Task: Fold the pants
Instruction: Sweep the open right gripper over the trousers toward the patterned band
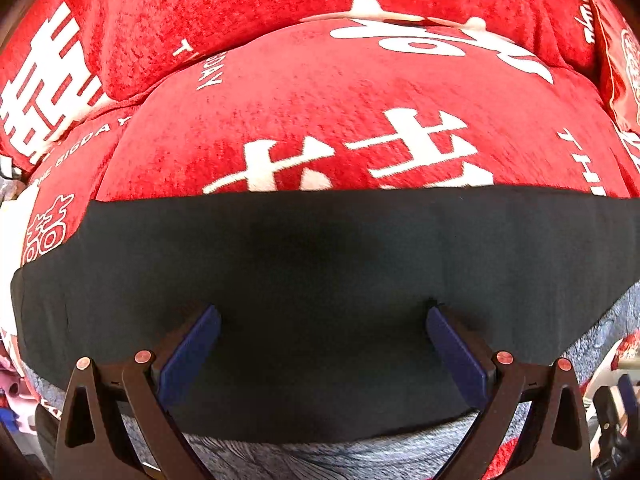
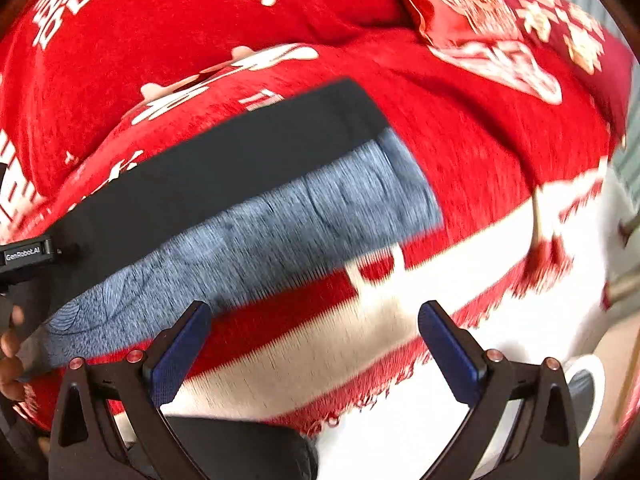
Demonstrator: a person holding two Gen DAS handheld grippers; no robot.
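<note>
Left wrist view: the left gripper [image 1: 323,320], its blue-padded fingers [image 1: 188,356] spread wide and holding nothing, hangs directly over the pants [image 1: 320,264], a folded band of black fabric with a blue-grey patterned layer showing along its near edge. The pants lie flat across the seat of a sofa covered by a red throw [image 1: 320,112] printed with large white Chinese characters and small Latin lettering; the throw also covers the backrest behind. A red decorative cushion [image 1: 618,68] sits at the far right. Right wrist view: the right gripper [image 2: 315,320], fingers [image 2: 450,354] likewise wide apart and empty, is positioned beyond the end of the pants [image 2: 248,184], above the red-and-white striped front edge of the throw [image 2: 472,152], whose red fringe hangs below. Here the pants run diagonally from lower left to upper centre, black layer farther, blue-grey layer nearer. The other handheld device, labelled GenRobot.AI [image 2: 24,258], appears at the left edge over the pants. A red embroidered cushion [image 2: 472,12] rests at upper right. This view is motion-blurred.
</note>
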